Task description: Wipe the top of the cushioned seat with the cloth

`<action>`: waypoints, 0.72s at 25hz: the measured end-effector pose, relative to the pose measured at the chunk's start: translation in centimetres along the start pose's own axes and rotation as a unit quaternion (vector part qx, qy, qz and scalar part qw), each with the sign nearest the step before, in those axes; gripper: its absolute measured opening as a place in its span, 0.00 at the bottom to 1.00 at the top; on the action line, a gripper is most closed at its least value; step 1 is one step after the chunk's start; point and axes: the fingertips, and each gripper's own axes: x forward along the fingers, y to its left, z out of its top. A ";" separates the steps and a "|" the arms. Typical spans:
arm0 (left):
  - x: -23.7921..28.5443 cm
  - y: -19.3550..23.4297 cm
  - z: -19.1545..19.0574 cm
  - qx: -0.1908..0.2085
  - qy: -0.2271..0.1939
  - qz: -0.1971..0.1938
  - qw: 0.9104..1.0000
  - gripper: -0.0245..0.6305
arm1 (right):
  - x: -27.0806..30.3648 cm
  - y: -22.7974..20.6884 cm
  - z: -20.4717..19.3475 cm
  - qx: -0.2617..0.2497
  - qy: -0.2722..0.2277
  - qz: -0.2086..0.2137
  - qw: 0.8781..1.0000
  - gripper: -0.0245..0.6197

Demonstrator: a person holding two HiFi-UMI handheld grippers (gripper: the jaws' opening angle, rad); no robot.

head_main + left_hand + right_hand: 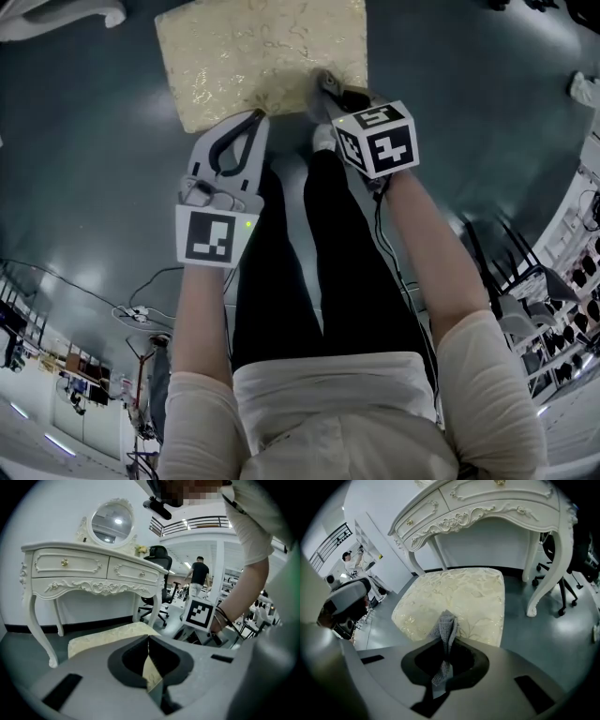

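Head view: the cushioned seat (pixel 253 56) lies ahead of the person's knees, its long axis running left to right. The right gripper (pixel 325 86) is at the seat's near edge, by the right corner. The left gripper (pixel 260 116) is at the same edge, further left.

Left gripper view: the jaws are pressed together with nothing between them.

Right gripper view: the jaws are clamped on the cloth (pixel 446 627), a bunched strip. Its long axis follows the jaws and its free end points at the seat.

Risk: the narrow pinch may slip under drag, or the jaw tips may scrape the upholstery.

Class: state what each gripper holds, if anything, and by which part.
The right gripper pinches the grey cloth at a bunched fold; the left gripper holds nothing.
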 end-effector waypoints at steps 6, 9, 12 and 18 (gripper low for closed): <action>1.9 -1.7 0.6 0.007 0.000 -0.005 1.000 0.04 | -1.4 -2.9 -0.9 0.010 -0.004 -0.012 1.000 0.08; 2.3 -2.0 0.6 0.013 0.005 -0.007 1.000 0.04 | -1.7 -3.4 -1.3 0.013 -0.004 -0.017 1.000 0.08; 3.4 -3.4 0.3 0.014 0.005 -0.008 1.000 0.04 | -1.9 -4.9 -2.6 0.017 -0.003 -0.019 1.000 0.08; 4.9 -5.5 1.1 0.018 0.008 -0.012 1.000 0.04 | -2.9 -7.9 -4.1 0.026 0.018 -0.039 0.999 0.08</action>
